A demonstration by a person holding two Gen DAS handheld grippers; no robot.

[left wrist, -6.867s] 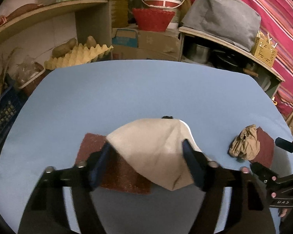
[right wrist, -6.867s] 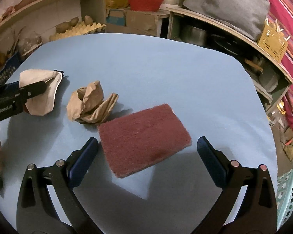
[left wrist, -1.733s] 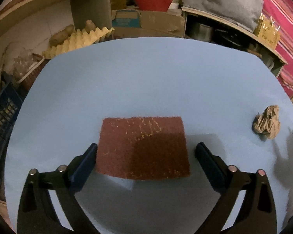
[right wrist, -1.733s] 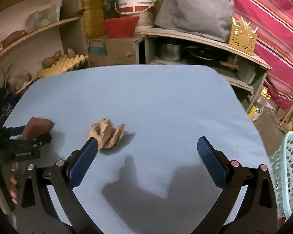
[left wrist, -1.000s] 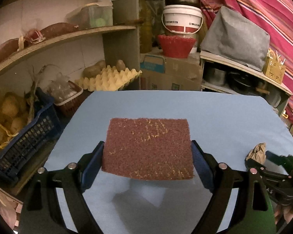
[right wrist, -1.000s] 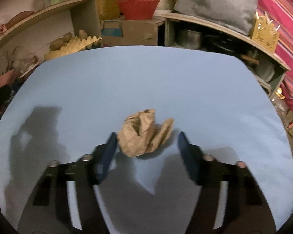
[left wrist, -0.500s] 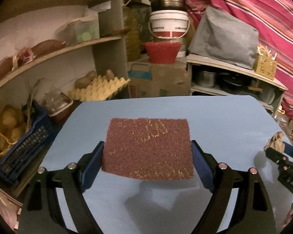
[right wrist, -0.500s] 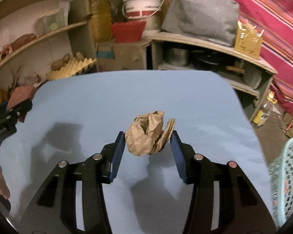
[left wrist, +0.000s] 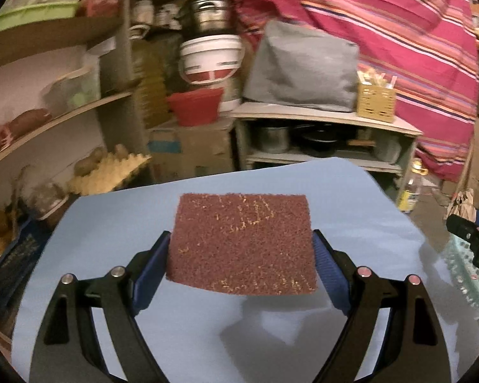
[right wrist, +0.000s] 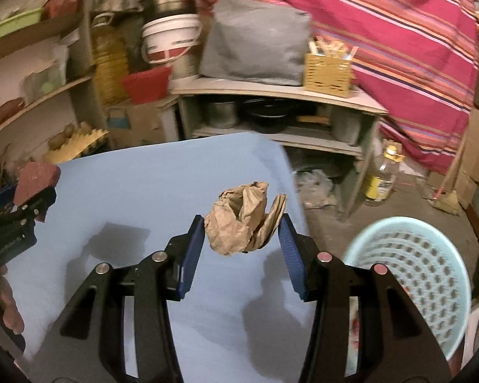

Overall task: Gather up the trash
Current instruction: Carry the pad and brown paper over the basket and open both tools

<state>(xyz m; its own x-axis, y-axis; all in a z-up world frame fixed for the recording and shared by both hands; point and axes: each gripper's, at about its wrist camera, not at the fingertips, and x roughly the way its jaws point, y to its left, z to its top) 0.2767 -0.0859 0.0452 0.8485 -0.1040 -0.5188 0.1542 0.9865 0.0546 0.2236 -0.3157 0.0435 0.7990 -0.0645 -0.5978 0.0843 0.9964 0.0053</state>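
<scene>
My left gripper (left wrist: pixel 241 249) is shut on a maroon scouring pad (left wrist: pixel 242 242), which it holds flat above the blue table (left wrist: pixel 111 217). In the right wrist view the same pad (right wrist: pixel 36 175) shows at the far left, carried by the left gripper (right wrist: pixel 22 198). A crumpled brown paper ball (right wrist: pixel 242 218) hangs above the table's right edge, with my right gripper (right wrist: pixel 242 233) shut on it. The paper ball (left wrist: pixel 464 204) also peeks in at the right of the left wrist view. A pale blue perforated basket (right wrist: pixel 421 274) stands on the floor, low and to the right of the right gripper.
Shelves with potatoes on an egg tray (left wrist: pixel 108 169), a white bucket (left wrist: pixel 210 60), a red bowl (left wrist: pixel 194 105) and a grey cover (left wrist: pixel 303 70) stand behind the table. A bottle (right wrist: pixel 383 175) stands on the floor near a shelf unit with pots (right wrist: pixel 271 115). A person's fingers (right wrist: pixel 11 306) show at lower left.
Both grippers have lifted their loads off the table and swung to the right. The basket has come into fuller view under the right gripper. The table has slid left and down in both views.
</scene>
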